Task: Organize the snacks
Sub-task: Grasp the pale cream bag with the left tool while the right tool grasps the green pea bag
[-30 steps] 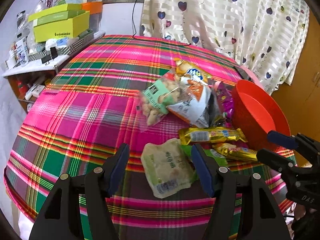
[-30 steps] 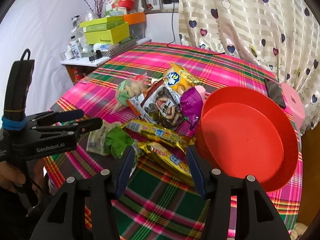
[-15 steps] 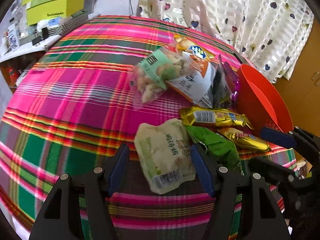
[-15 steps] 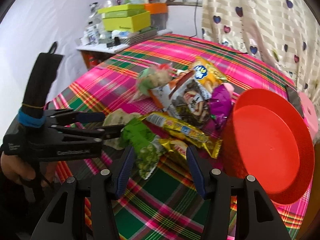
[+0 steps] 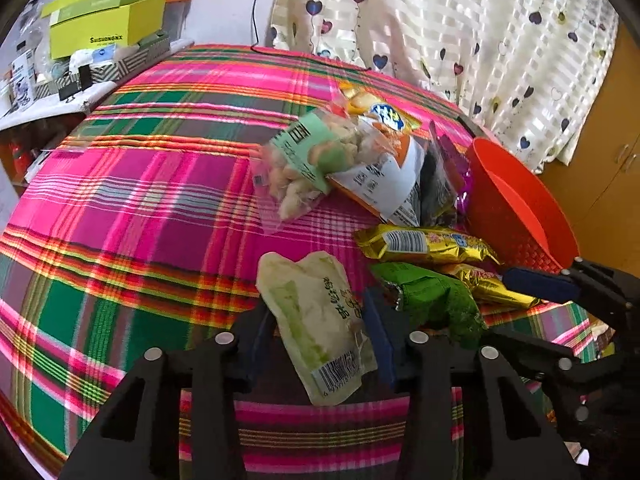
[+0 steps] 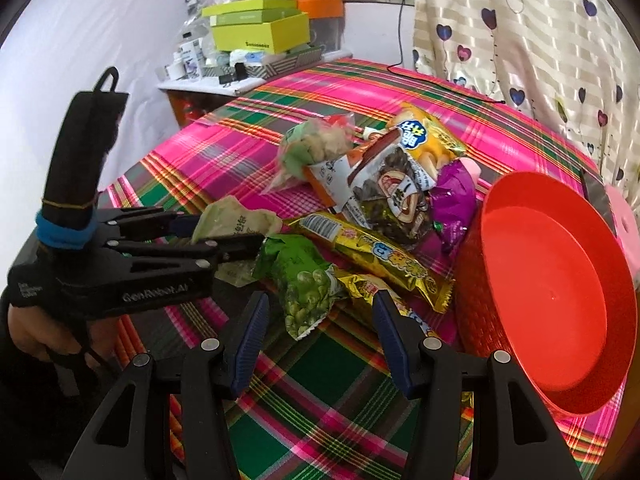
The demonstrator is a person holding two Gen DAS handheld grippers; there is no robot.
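A pale green pouch (image 5: pixel 316 320) lies near the front edge of the plaid table, between the closing jaws of my left gripper (image 5: pixel 320 332). The blue pads touch both its sides. In the right wrist view the same pouch (image 6: pixel 236 220) looks crumpled between the left gripper (image 6: pixel 216 234) fingers. My right gripper (image 6: pixel 320 320) stands open just over a green pea packet (image 6: pixel 308 288) and a gold packet (image 6: pixel 360 284). A red basket (image 6: pixel 552 288) sits at the right, tilted and with nothing in it.
More snacks are piled mid-table: a long gold bar (image 6: pixel 380 256), a seed bag (image 6: pixel 392 196), a yellow bag (image 6: pixel 424 136), a purple packet (image 6: pixel 452 200) and a clear puff bag (image 5: pixel 312 160). Yellow-green boxes (image 5: pixel 104 24) crowd a shelf at back left. A curtain (image 5: pixel 480 40) hangs behind.
The left gripper's jaws have narrowed from wide open onto the pale green pouch. The right gripper has sunk a little toward the green pea packet.
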